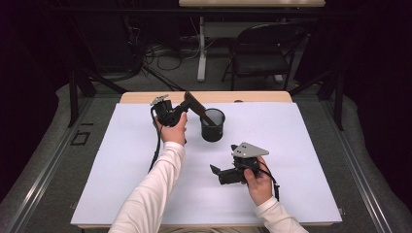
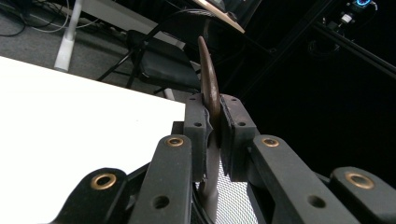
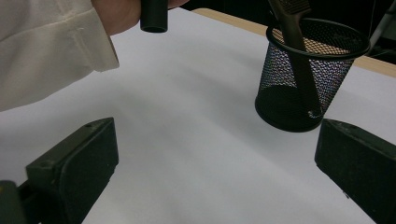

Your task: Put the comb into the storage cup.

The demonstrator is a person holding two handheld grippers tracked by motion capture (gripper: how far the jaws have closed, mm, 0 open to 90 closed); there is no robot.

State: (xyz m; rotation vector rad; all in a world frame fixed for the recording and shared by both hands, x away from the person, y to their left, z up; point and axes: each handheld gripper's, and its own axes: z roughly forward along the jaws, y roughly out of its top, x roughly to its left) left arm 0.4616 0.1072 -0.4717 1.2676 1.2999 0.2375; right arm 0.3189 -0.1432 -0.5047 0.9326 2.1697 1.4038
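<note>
My left gripper (image 1: 187,104) is shut on a brown comb (image 1: 198,108) at the back of the table. In the left gripper view the pads (image 2: 201,122) pinch the comb (image 2: 208,70) on edge. It slants down to the right, and its lower end rests inside a black mesh cup (image 1: 213,125). The right gripper view has the comb (image 3: 299,56) leaning in the cup (image 3: 322,70). My right gripper (image 1: 216,172) lies low near the table's middle, pointing left, open with nothing between its jaws (image 3: 215,135).
A white sheet (image 1: 291,145) covers the tabletop, with a wooden edge along the back. A white-sleeved forearm (image 3: 46,46) reaches across on the left. Beyond the table stand a black folding chair (image 1: 262,48) and a desk leg (image 1: 201,48), with cables on the floor.
</note>
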